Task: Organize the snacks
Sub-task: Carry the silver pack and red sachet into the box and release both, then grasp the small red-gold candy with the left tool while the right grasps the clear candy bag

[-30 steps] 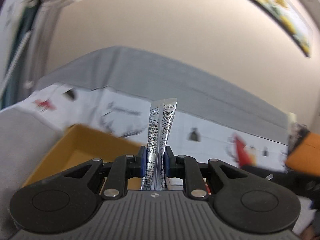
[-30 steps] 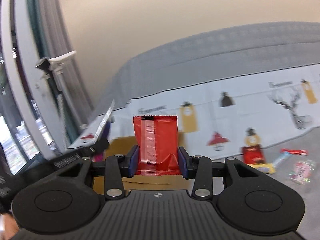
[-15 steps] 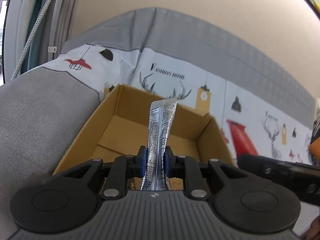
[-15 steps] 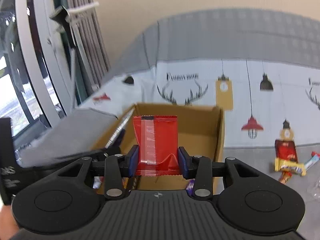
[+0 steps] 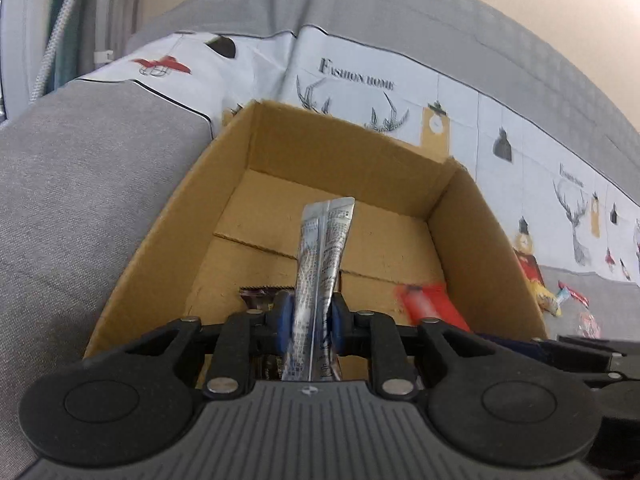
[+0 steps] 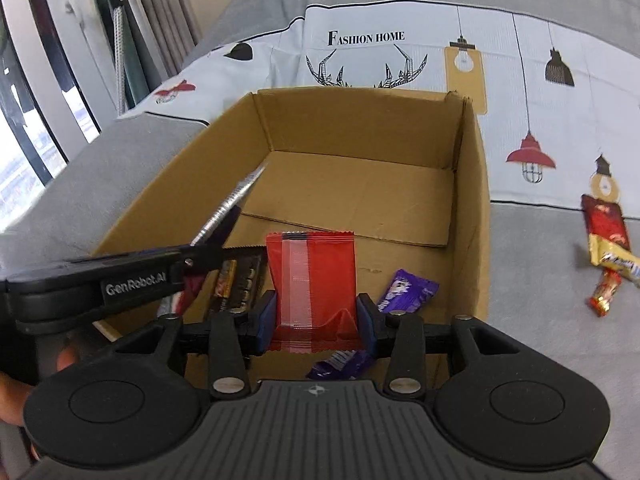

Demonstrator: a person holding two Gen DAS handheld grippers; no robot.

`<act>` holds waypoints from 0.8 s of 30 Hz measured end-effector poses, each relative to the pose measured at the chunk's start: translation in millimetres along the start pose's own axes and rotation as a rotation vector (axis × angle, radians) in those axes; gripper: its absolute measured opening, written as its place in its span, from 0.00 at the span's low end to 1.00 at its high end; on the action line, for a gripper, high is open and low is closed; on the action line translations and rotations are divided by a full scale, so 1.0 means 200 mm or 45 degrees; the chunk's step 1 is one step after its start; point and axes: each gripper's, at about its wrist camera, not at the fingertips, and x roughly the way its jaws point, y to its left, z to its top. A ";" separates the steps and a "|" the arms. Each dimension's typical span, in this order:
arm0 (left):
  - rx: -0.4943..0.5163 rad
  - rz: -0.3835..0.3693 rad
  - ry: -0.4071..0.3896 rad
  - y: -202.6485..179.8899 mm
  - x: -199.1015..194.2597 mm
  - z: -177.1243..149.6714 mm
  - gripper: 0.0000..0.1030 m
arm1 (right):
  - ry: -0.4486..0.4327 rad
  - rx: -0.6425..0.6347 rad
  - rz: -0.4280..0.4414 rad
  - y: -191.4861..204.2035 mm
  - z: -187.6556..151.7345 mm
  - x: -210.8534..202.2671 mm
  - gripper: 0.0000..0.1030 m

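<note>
My left gripper [image 5: 310, 316] is shut on a silver snack packet [image 5: 322, 252], held upright over the near part of an open cardboard box [image 5: 340, 152]. My right gripper [image 6: 316, 316] is shut on a red snack packet [image 6: 312, 280], also over the box [image 6: 360, 128] near its front wall. The left gripper with the silver packet [image 6: 228, 204] shows at the left of the right wrist view. Inside the box lie a dark packet [image 6: 240, 276] and purple packets [image 6: 406, 290]. The red packet shows blurred in the left wrist view [image 5: 434, 306].
The box sits on a grey sofa [image 5: 80, 184] with a printed white cloth [image 6: 540, 92] behind it. Several loose snacks [image 6: 606, 236] lie on the seat right of the box. A window and curtains [image 6: 60, 60] are at far left.
Both grippers have moved forward and tipped down over the box, each still holding its packet. The box interior and the snacks in it have come into view.
</note>
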 end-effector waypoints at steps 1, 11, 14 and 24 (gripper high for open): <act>-0.007 0.020 -0.006 -0.01 -0.02 0.01 0.65 | 0.006 0.015 0.003 0.00 0.00 0.00 0.79; 0.108 -0.016 -0.155 -0.36 -0.25 0.02 1.00 | -0.193 0.036 -0.009 -0.20 -0.04 -0.35 0.99; 0.165 -0.050 -0.173 -0.53 -0.26 -0.01 1.00 | -0.241 0.126 -0.026 -0.39 -0.11 -0.47 0.99; 0.638 -0.344 -0.167 -1.30 -0.05 -0.18 1.00 | -0.187 0.420 -0.346 -1.22 -0.40 -0.63 1.00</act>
